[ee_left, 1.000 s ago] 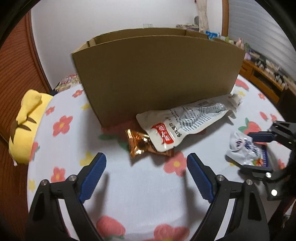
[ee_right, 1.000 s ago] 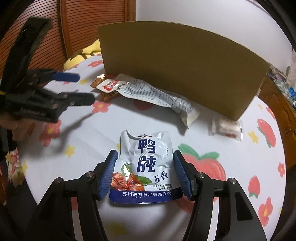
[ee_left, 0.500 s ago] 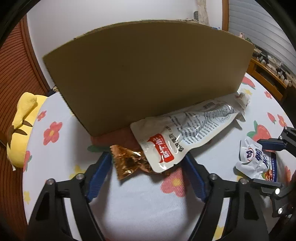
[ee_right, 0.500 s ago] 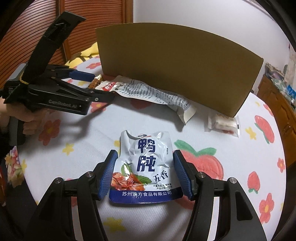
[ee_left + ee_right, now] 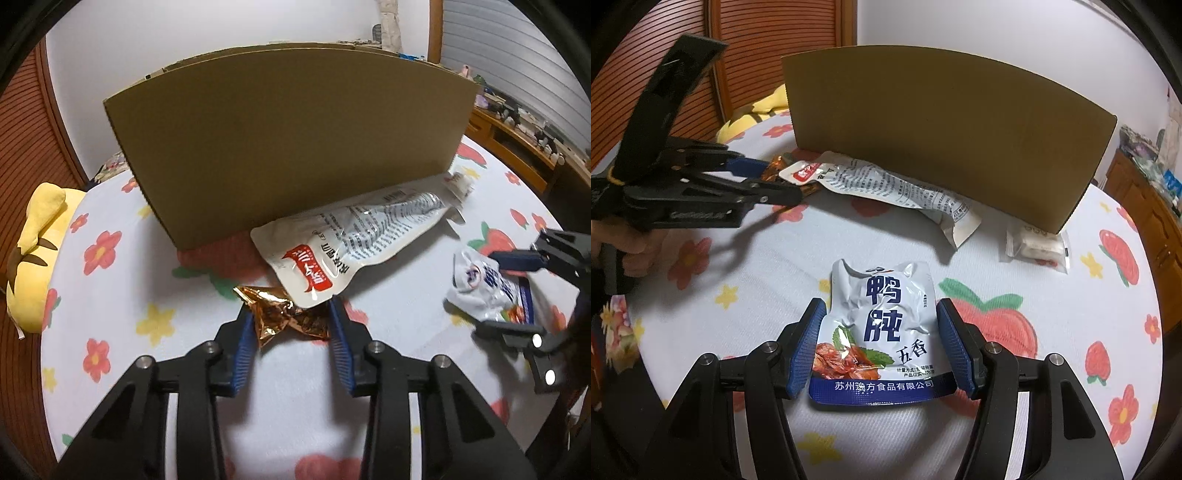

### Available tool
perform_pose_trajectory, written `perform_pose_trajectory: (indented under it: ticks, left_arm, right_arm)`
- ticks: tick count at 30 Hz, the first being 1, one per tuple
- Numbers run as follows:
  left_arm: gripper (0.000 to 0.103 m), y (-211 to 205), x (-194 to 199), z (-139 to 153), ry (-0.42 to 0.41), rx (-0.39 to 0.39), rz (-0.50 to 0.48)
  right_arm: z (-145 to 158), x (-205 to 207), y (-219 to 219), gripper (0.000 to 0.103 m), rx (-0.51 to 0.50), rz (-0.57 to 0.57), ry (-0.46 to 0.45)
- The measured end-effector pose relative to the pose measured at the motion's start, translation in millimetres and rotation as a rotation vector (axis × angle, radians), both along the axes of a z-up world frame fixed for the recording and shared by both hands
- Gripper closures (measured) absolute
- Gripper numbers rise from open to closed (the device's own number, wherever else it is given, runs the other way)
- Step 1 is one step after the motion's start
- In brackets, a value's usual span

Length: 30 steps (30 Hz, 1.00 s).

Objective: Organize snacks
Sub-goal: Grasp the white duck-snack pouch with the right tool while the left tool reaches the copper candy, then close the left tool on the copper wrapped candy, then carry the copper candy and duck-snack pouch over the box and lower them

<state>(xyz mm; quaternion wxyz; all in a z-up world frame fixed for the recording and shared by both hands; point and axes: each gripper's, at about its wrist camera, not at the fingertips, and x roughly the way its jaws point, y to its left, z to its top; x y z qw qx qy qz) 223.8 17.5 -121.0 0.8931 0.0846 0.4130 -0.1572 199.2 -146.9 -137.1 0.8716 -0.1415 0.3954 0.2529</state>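
A crinkled copper foil snack (image 5: 284,319) lies on the flowered tablecloth, partly under a long white pouch with a red label (image 5: 365,236). My left gripper (image 5: 291,317) is closing on it, and both blue pads touch the foil's sides; in the right wrist view the left gripper (image 5: 783,181) sits at the foil snack (image 5: 774,162). A white and blue pouch (image 5: 879,332) rests on the cloth with my right gripper (image 5: 881,306) shut on its two side edges. From the left wrist view the right gripper (image 5: 487,291) holds that pouch (image 5: 480,288) at the right.
A tall cardboard box (image 5: 288,140) stands behind the snacks, its wall hiding the inside. A small clear packet (image 5: 1036,243) lies by the box's right corner. A yellow plush (image 5: 33,251) sits at the table's left edge. A wooden cabinet (image 5: 517,136) stands at the right.
My left gripper moved forward to the foil snack and its jaws narrowed from wide apart onto the foil. The right gripper and its pouch stayed put.
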Motion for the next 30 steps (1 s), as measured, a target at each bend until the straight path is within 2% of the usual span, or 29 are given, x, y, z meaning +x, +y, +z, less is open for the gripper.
perform_pose_trajectory:
  ticks: [2,7,30]
  left_arm:
    - [0.073,1.8,-4.1,1.0,-0.009,0.0,0.005]
    - [0.076,6.8,-16.9,0.8,-0.009,-0.022,0.007]
    - [0.076,21.8,-63.6,6.6,-0.049,-0.098,0.051]
  right_arm:
    - [0.1,-0.1,0.1,0.04,0.0,0.0,0.0]
    - [0.2,0.1,0.0,0.04,0.0,0.0,0.0]
    - [0.6,0.3,-0.1,0.04,0.001,-0.001,-0.002]
